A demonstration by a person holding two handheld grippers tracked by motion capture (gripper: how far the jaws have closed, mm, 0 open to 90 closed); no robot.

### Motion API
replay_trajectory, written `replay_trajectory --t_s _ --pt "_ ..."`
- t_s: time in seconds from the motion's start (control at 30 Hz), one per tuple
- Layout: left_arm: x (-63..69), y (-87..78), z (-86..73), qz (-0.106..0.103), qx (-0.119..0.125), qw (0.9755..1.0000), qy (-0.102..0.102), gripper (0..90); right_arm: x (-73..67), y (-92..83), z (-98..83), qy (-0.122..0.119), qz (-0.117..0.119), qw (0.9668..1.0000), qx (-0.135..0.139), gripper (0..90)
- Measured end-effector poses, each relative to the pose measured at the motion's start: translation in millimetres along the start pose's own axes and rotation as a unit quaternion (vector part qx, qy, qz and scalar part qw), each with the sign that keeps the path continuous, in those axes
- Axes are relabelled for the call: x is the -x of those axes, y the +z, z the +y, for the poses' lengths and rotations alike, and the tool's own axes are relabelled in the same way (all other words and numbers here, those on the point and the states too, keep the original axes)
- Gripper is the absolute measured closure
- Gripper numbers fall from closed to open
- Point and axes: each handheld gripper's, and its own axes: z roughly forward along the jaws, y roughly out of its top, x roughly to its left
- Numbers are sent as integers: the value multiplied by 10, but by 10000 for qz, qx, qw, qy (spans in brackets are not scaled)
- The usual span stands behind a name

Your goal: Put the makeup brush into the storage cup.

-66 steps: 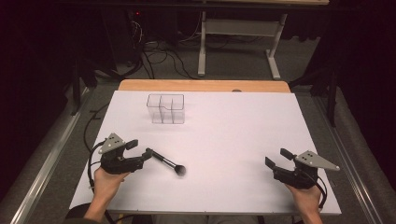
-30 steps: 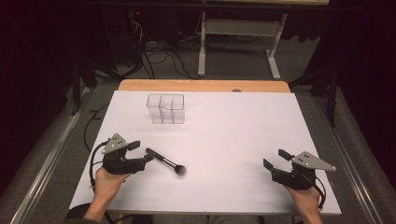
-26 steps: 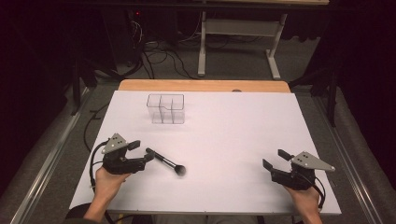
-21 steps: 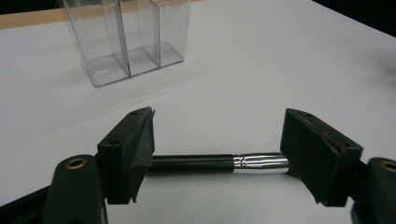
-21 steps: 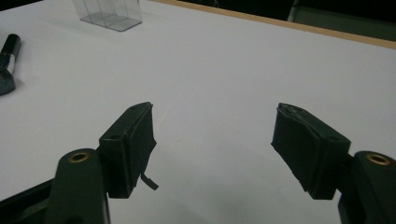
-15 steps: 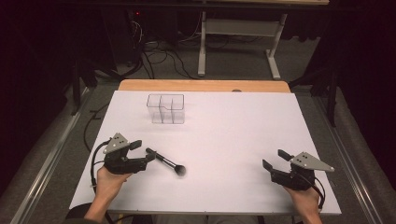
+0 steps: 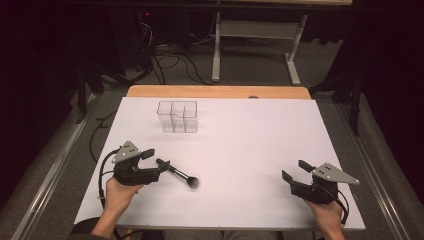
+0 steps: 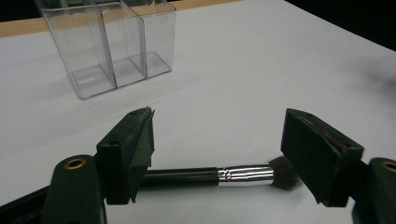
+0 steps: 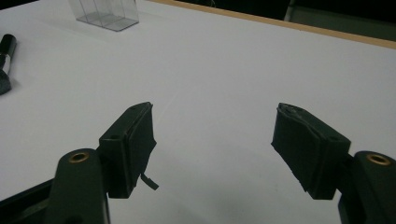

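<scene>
From above, my left gripper (image 7: 156, 160) straddles the makeup brush (image 7: 179, 174) on the white table (image 7: 250, 135), my right gripper (image 7: 295, 171) gapes empty, and the left gripper view hides the handle's end behind one jaw.

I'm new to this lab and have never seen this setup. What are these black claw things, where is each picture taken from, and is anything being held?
A person sits at a white table with a hand-held gripper in each hand: the left hand-held gripper and the right hand-held gripper. One picture looks down from above. The other two come from cameras riding on each gripper, looking along its two black jaws. On the table stand a clear plastic organizer with compartments and a makeup brush, lying flat. Both grippers are open and hold nothing. The left one's jaws sit either side of the brush, not touching it.
</scene>
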Motion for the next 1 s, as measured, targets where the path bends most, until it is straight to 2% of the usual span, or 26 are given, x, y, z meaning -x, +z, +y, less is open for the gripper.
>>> replay_trajectory --t_s 0.17,0.47,1.0 --pt "12 -4 57 -20 62 10000 8 258 5 12 -5 27 6 10000 -38 312" --pt "57 18 163 -34 76 9999 147 258 3 14 -8 5 9 10000 -42 312" --pt "210 199 372 -287 62 9991 305 258 -3 28 -7 -19 33 10000 -87 312"
